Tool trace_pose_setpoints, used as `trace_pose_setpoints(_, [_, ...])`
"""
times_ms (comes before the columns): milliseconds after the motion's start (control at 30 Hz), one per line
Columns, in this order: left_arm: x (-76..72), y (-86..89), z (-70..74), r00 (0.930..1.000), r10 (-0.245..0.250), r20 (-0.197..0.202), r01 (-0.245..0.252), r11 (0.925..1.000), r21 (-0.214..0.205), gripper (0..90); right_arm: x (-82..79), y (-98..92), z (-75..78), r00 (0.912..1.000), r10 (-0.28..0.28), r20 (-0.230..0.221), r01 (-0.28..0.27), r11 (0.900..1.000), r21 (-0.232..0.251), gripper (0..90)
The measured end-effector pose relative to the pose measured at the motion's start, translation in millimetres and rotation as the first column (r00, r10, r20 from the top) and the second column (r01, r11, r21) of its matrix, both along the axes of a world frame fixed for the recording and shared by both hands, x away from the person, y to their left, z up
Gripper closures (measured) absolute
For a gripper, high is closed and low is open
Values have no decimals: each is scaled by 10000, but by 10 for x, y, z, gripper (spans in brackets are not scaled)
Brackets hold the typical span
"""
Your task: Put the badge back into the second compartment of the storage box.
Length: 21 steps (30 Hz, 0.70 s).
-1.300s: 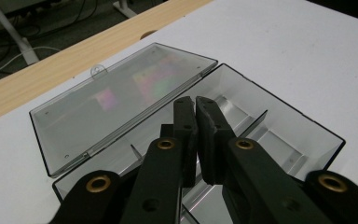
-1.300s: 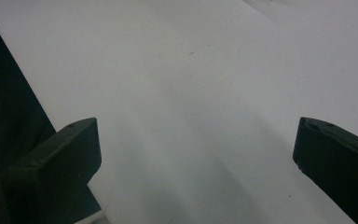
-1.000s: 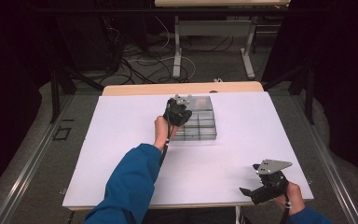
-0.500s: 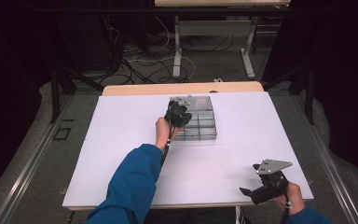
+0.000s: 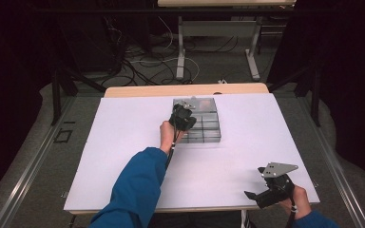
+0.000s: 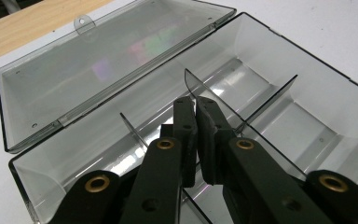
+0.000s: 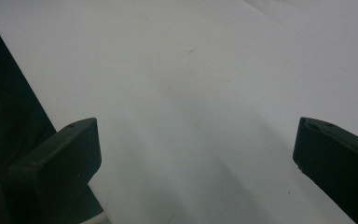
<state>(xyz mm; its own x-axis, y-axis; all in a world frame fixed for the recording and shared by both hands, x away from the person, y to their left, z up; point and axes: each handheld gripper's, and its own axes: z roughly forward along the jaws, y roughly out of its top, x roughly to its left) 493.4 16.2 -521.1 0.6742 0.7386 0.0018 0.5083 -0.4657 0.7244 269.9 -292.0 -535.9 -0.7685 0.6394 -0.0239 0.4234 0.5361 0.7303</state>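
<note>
While my left gripper [image 6: 196, 116] sits clenched on a clear divider [image 6: 223, 100] inside the open compartment box [image 6: 307, 60], my right gripper [image 7: 196, 154] rests released over the white table [image 7: 191, 70].

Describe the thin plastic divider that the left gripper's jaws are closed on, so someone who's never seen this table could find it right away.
On the white table, toward its far edge, sits a smoky clear compartment box with its lid laid open behind it. Inside, upright clear dividers split it into cells. The divider meant is the one pinched between the left gripper's jaws; the other dividers stand untouched.
</note>
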Motion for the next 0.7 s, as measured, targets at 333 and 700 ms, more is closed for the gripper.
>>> trace_pose_setpoints(333, [-69, 67, 33, 9989, 413, 225, -402, 9981, -470, 628, -10, 7, 1, 10000, 29, -60, -30, 10000, -15, 5])
trace_pose_setpoints(700, [-321, 437, 204, 9986, 287, 452, -268, 9987, -429, 187, -3, 5, 3, 10000, 71, 14, -71, 10000, -69, 5])
